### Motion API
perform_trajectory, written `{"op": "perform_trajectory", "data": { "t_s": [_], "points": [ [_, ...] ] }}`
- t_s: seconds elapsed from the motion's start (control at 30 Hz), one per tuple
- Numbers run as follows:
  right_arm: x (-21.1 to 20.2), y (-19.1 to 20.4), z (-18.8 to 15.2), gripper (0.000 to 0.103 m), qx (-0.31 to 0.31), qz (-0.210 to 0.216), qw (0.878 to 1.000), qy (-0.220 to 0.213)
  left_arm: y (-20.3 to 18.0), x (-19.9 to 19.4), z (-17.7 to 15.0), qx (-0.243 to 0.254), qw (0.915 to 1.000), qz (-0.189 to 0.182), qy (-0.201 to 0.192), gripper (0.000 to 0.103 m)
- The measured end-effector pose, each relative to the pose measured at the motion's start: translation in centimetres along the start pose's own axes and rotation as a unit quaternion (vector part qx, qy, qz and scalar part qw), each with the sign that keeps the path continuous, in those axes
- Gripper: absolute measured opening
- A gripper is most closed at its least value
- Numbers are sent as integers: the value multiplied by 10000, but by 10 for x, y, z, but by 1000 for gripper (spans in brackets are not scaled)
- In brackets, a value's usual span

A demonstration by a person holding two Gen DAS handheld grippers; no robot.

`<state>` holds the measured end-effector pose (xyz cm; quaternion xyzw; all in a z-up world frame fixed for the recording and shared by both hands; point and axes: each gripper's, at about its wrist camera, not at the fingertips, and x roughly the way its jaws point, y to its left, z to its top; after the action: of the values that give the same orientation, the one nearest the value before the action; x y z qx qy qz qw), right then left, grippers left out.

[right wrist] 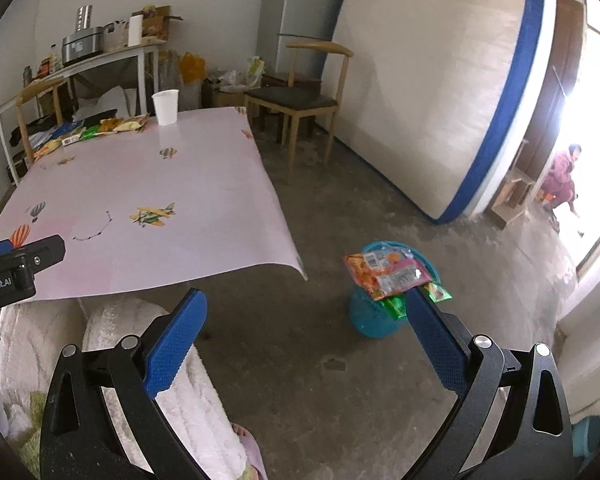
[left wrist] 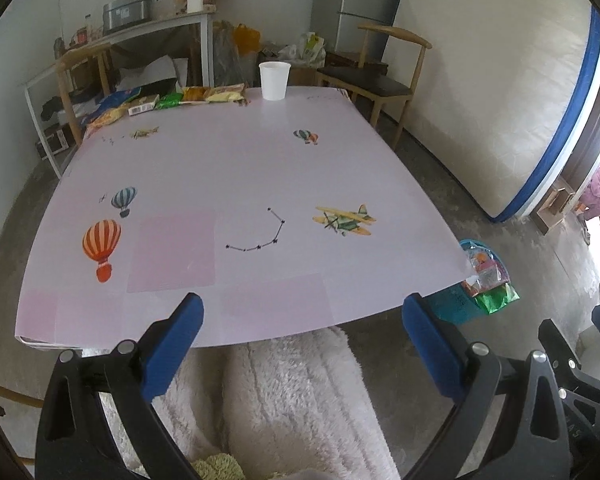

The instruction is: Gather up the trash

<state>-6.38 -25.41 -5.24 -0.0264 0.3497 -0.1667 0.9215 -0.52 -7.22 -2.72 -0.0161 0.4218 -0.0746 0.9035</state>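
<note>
Snack wrappers (left wrist: pixel 180 98), roughly seven, lie in a row along the table's (left wrist: pixel 240 168) far edge beside one white paper cup (left wrist: pixel 274 80). More wrappers (right wrist: pixel 388 274) overflow the teal basket (right wrist: pixel 374 320) on the floor. Left gripper (left wrist: pixel 302 312) and right gripper (right wrist: pixel 306 308) both gape wide, holding nothing.

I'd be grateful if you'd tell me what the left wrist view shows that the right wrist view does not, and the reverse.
Only the left wrist view shows the table's whole near edge and the open left gripper from behind.

Only the right wrist view shows the whole blue bin on the floor, an orange wrapper lying across its top, and the open right gripper.

Both show the white cup and the row of snack wrappers at the table's far edge.
</note>
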Motion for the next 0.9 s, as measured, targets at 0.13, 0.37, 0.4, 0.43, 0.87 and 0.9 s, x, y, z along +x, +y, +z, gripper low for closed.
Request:
{"op": "perform_trajectory", "data": {
  "t_s": [0.13,0.37,0.4,0.43,0.87,0.9],
  "points": [
    [1,-3,2,96,29,-54,10000,-6,-4,-2,4,13,10000,22,-52,97],
    [4,-7,2,96,124,-54,9999,84,-10,-3,5,51,10000,-28,-25,97],
    [5,-8,2,96,128,-55,9999,95,-10,-3,5,60,10000,-38,-23,97],
    [5,-9,2,96,127,-56,9998,105,-11,-3,5,83,10000,-49,-13,97],
    [0,-19,-2,96,113,-343,9993,138,-5,-7,8,-36,9999,70,-121,97],
    [0,-21,-2,96,131,-357,9992,135,-3,-7,9,-53,9999,76,-128,97]
  ]
}}
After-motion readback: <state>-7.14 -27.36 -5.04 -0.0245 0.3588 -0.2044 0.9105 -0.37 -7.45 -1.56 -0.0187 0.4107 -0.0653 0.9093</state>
